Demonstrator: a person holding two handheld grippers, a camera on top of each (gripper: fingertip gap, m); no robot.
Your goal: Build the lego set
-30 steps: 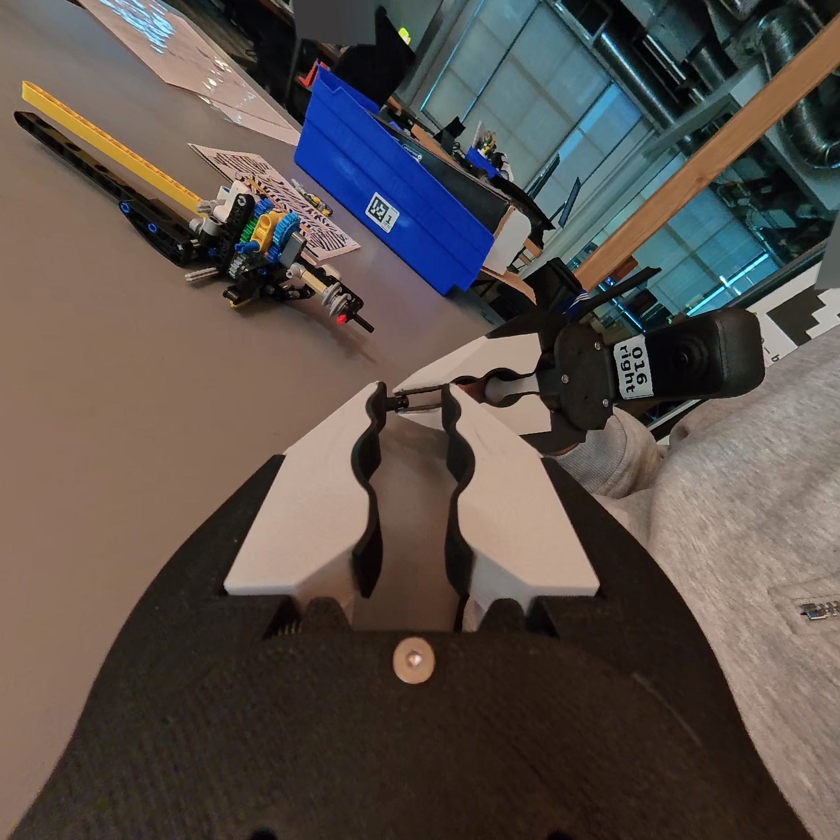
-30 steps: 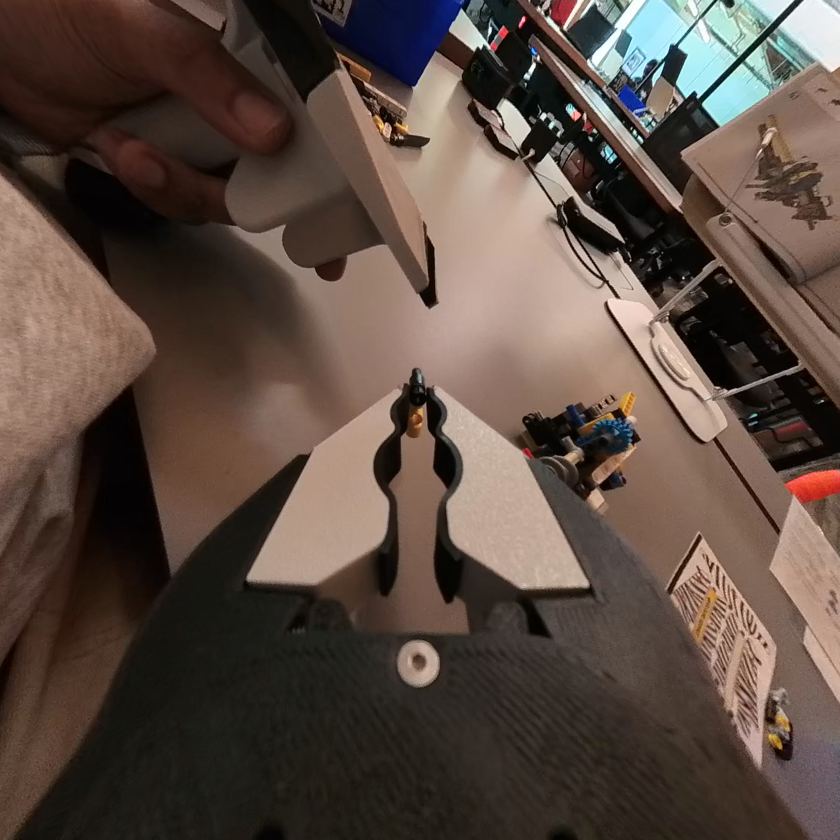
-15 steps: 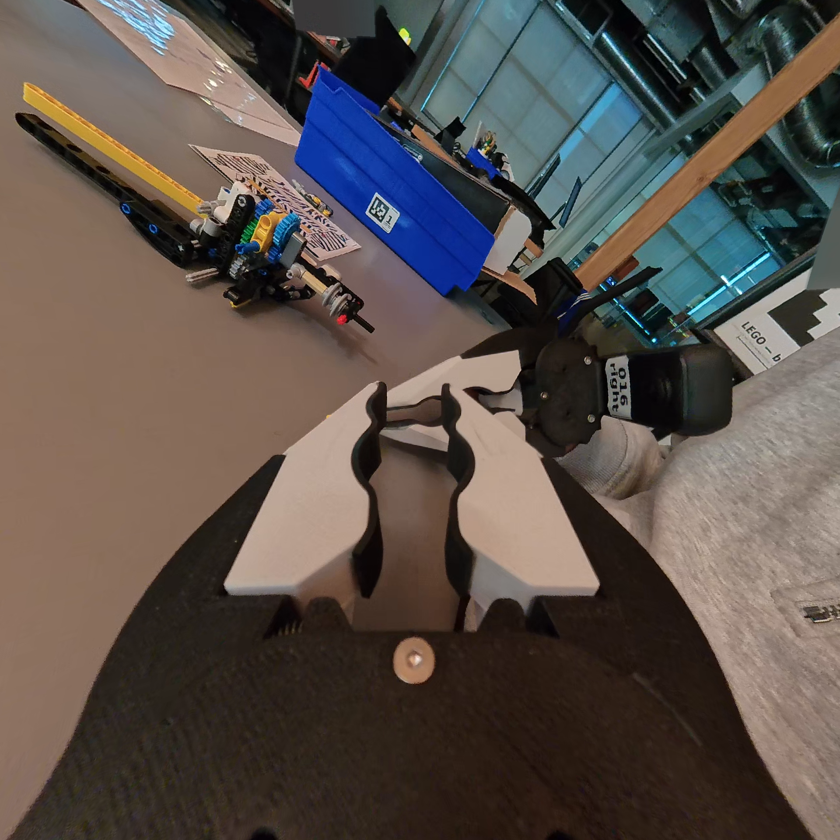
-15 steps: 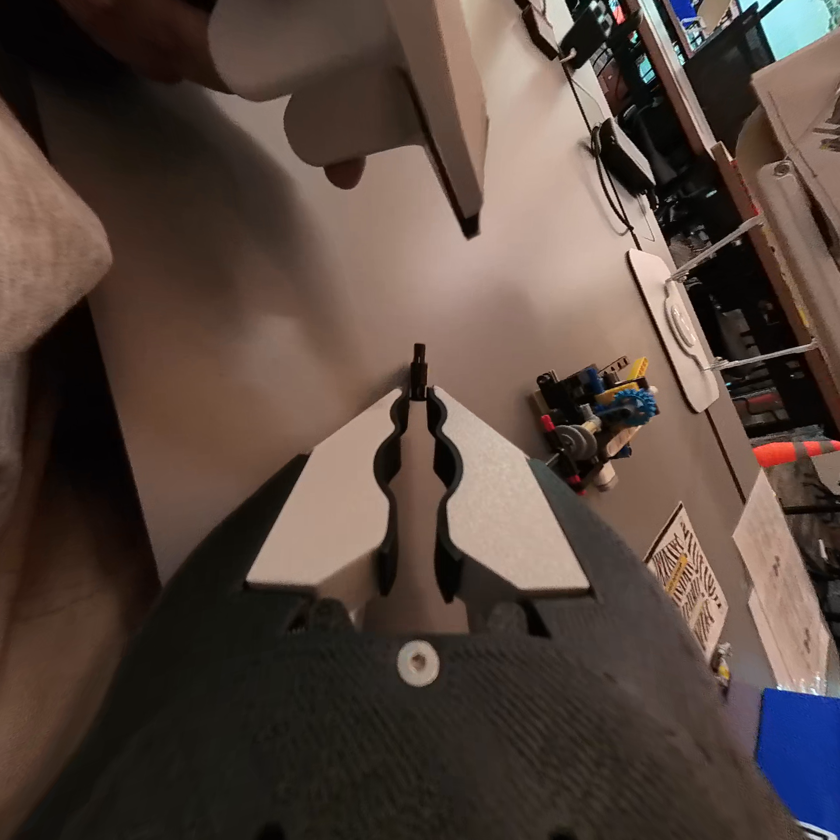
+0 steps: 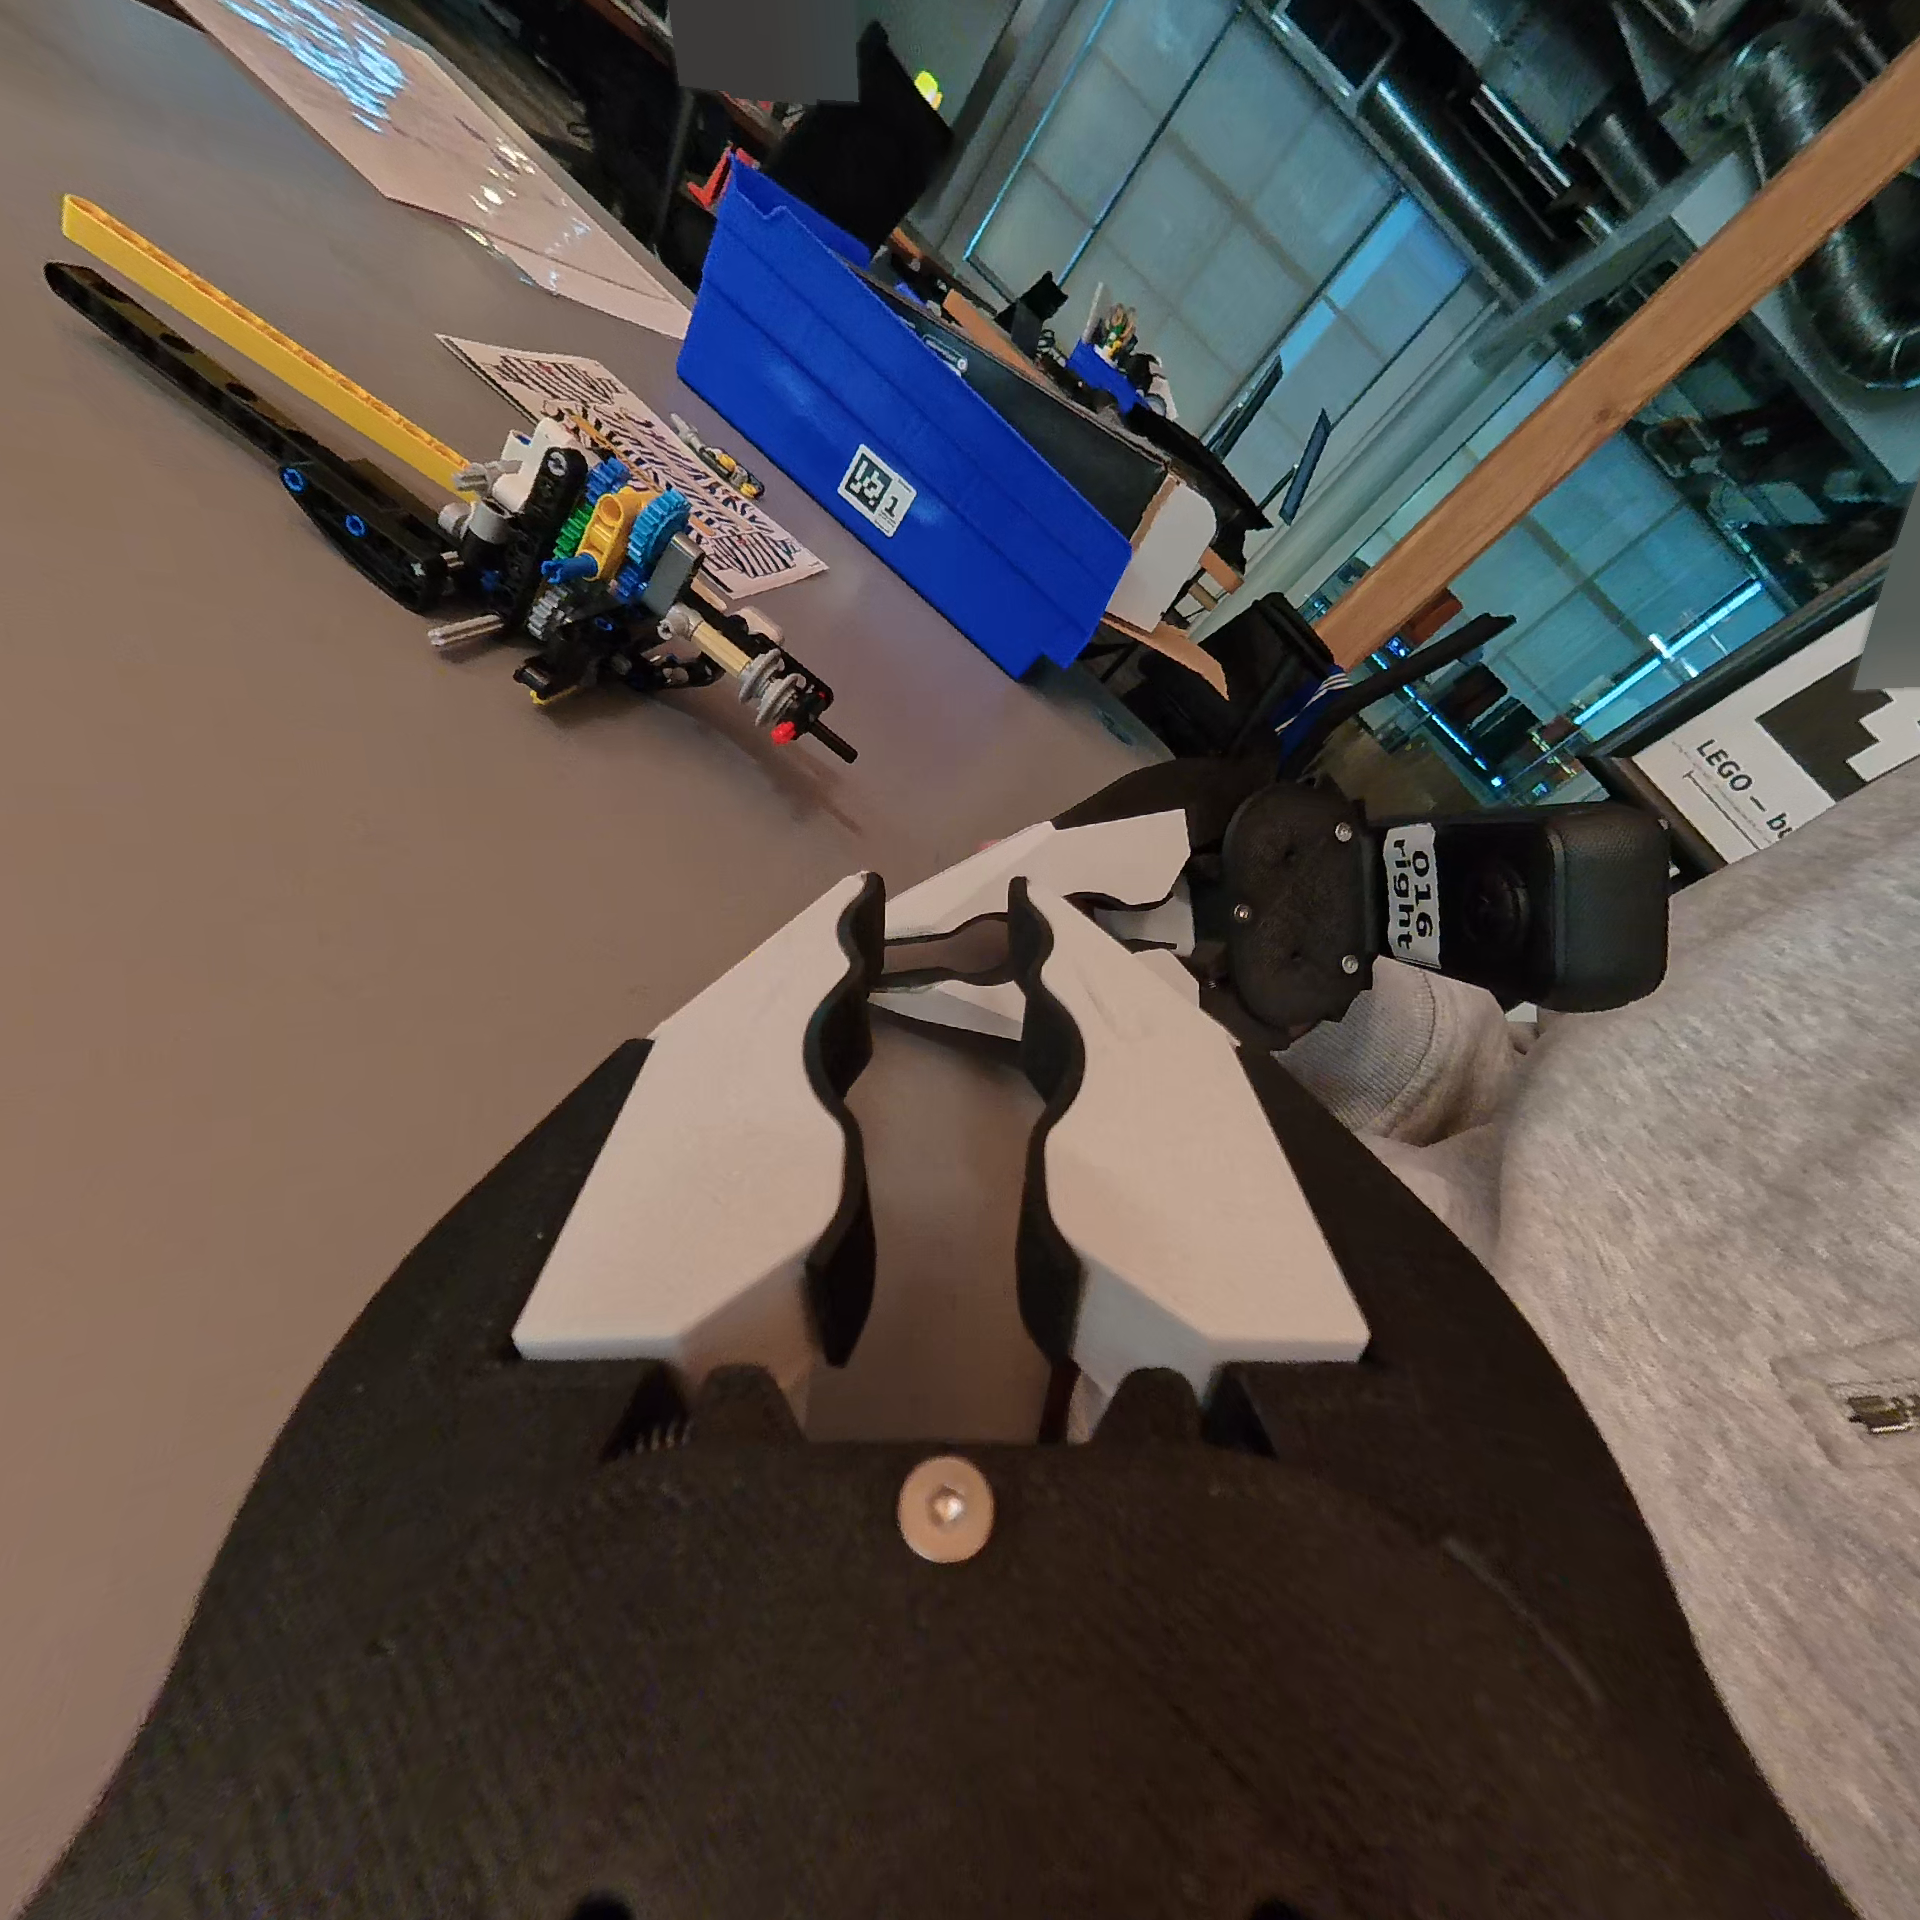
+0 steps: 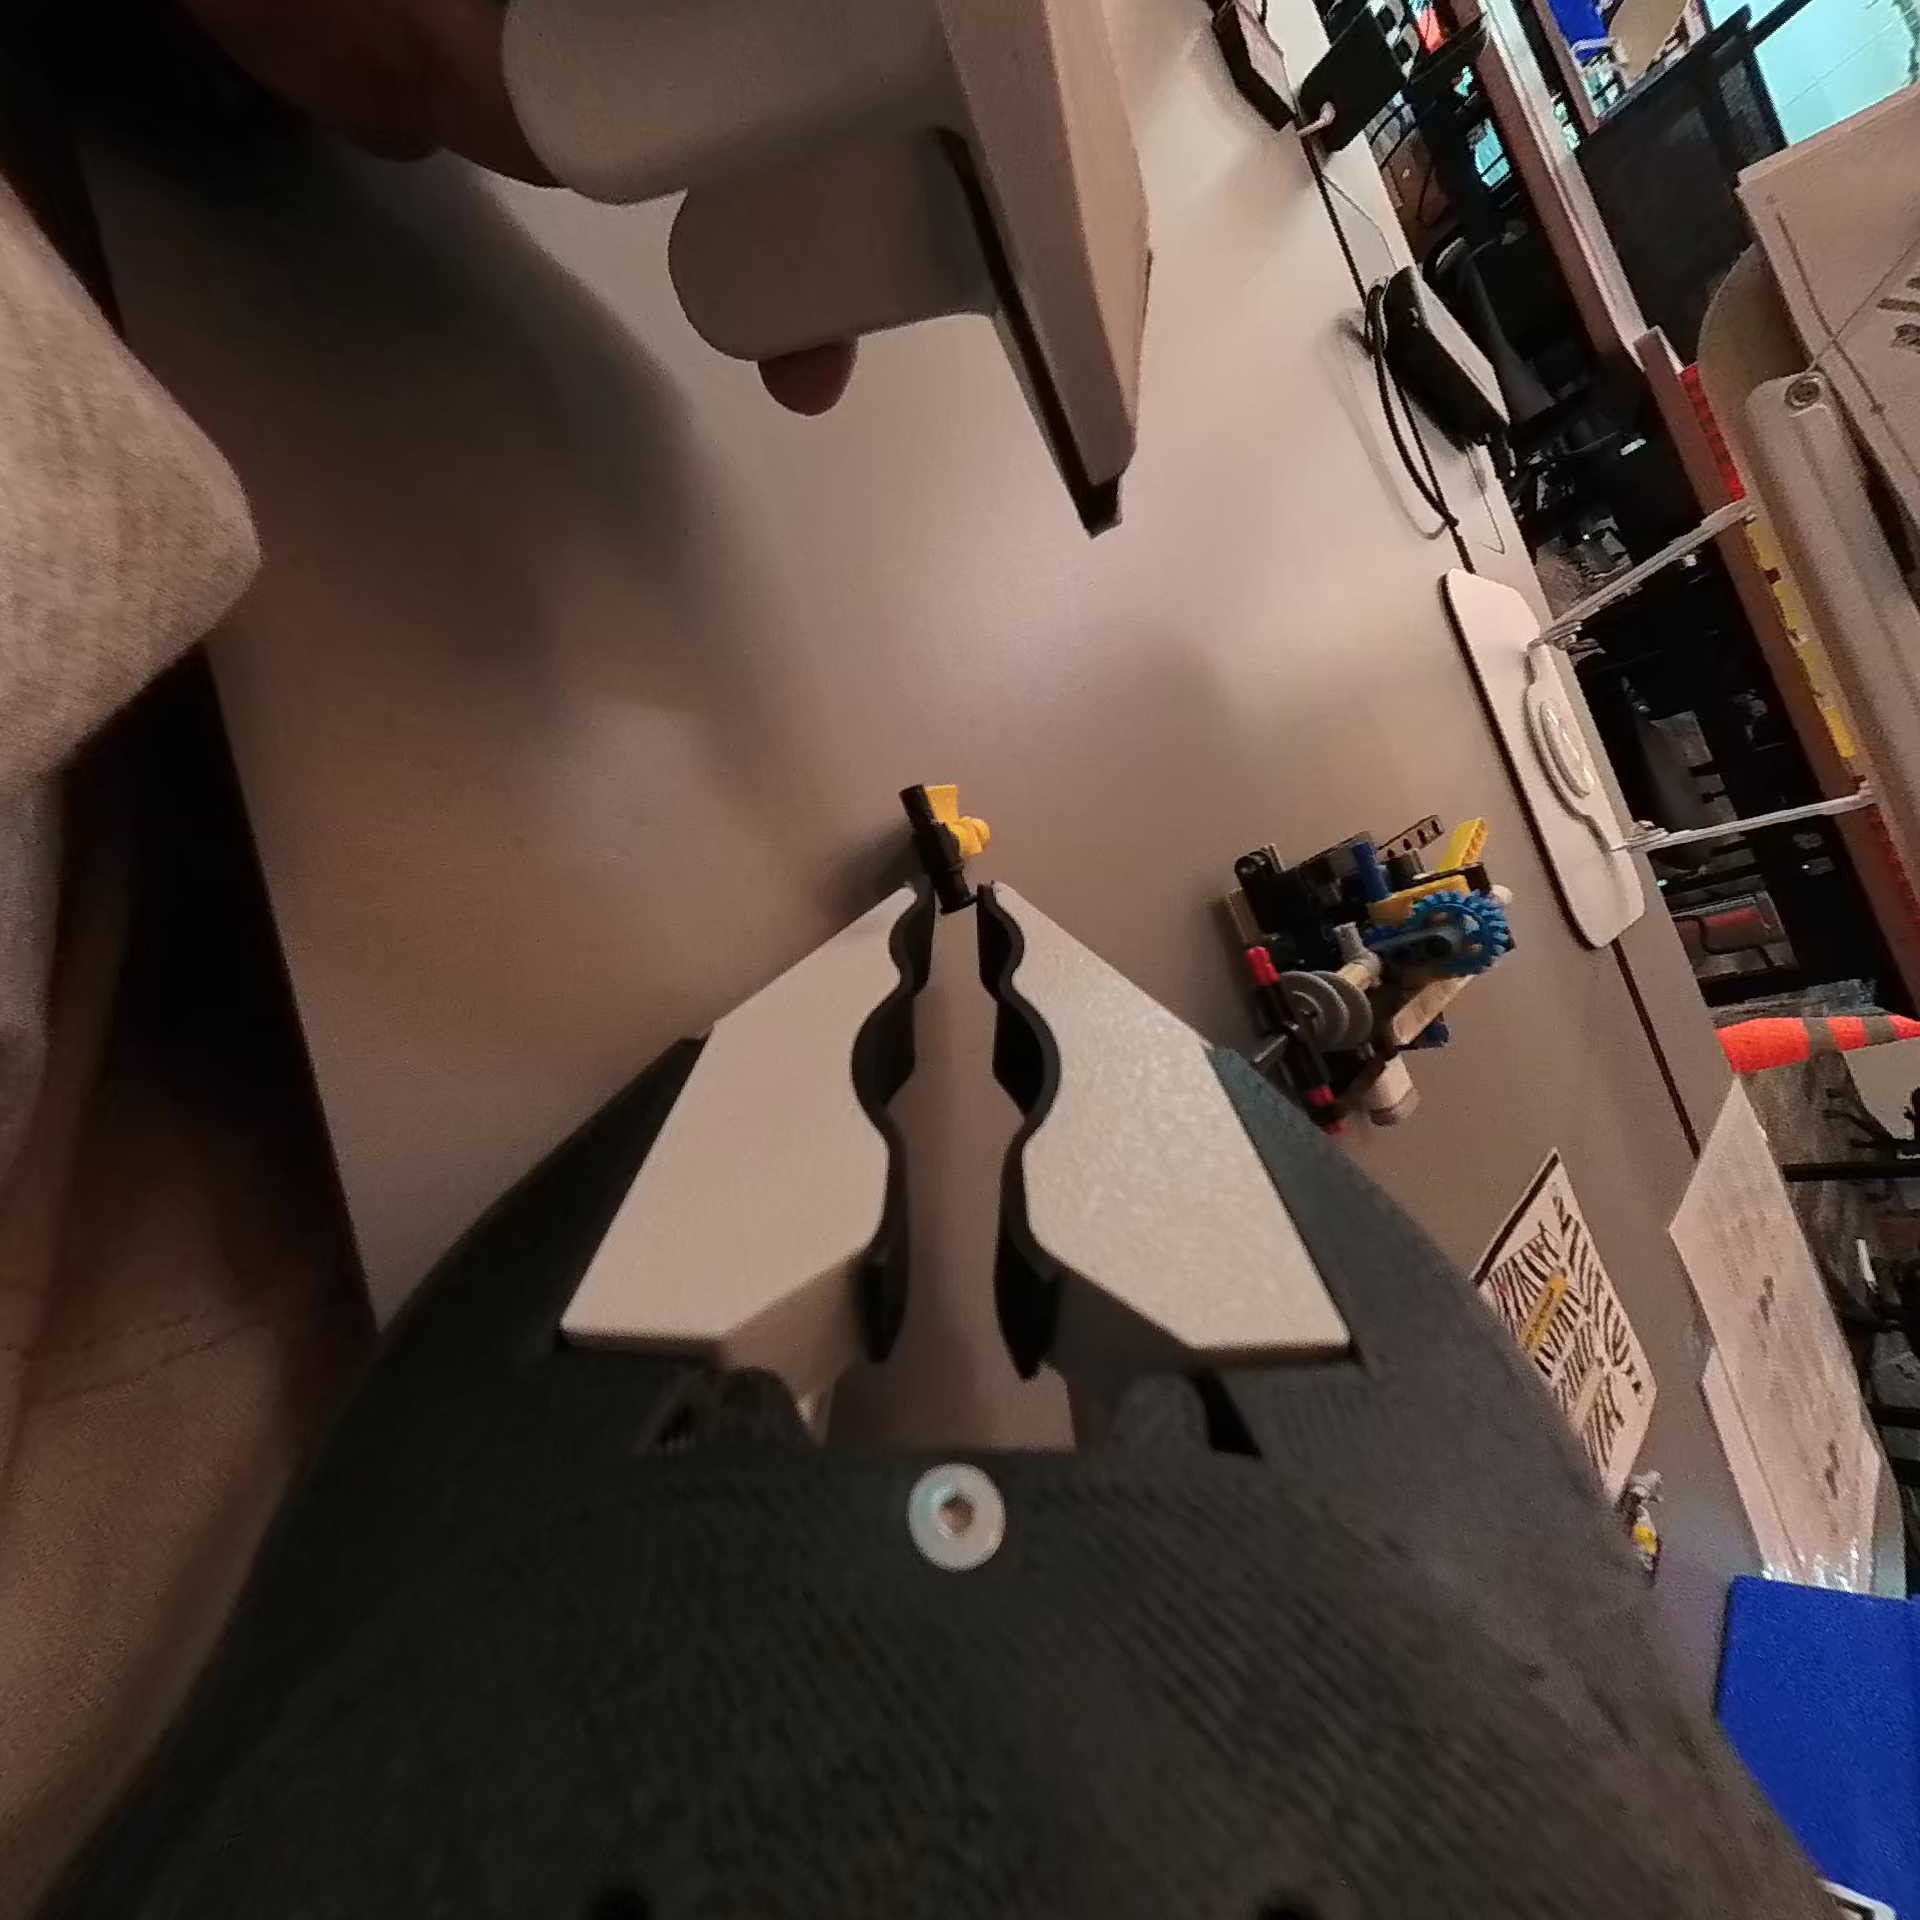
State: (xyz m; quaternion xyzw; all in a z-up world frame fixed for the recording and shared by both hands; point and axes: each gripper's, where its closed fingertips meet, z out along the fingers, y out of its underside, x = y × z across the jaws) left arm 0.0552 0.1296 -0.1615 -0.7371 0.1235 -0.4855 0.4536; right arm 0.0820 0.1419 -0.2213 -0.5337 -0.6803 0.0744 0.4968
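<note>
My right gripper (image 6: 951,896) is shut on the end of a small black pin with a yellow connector (image 6: 943,831), which sticks out past the tips close above the grey table (image 6: 582,665). My left gripper (image 5: 945,920) is open and empty, hovering above the table. One of its fingers (image 6: 1070,312) hangs over the right gripper in the right wrist view. The right gripper's white fingers (image 5: 1101,862) lie just beyond the left one's tips. The part-built lego model (image 5: 623,582) sits on the table farther off; it also shows in the right wrist view (image 6: 1371,966).
A long yellow beam (image 5: 249,332) and a black beam (image 5: 208,384) lie joined to the model. A striped sticker sheet (image 5: 665,488) and a blue bin (image 5: 904,447) stand behind it. A person's grey sleeve (image 5: 1662,1247) fills the right side. Papers (image 6: 1777,1351) lie at the table's edge. Across from one pair of fingers to the other is roughly 7 centimetres.
My right gripper has tipped down toward the table. The pin now shows farther past its tips, with the yellow connector in sight. My left gripper has stayed open in place.
</note>
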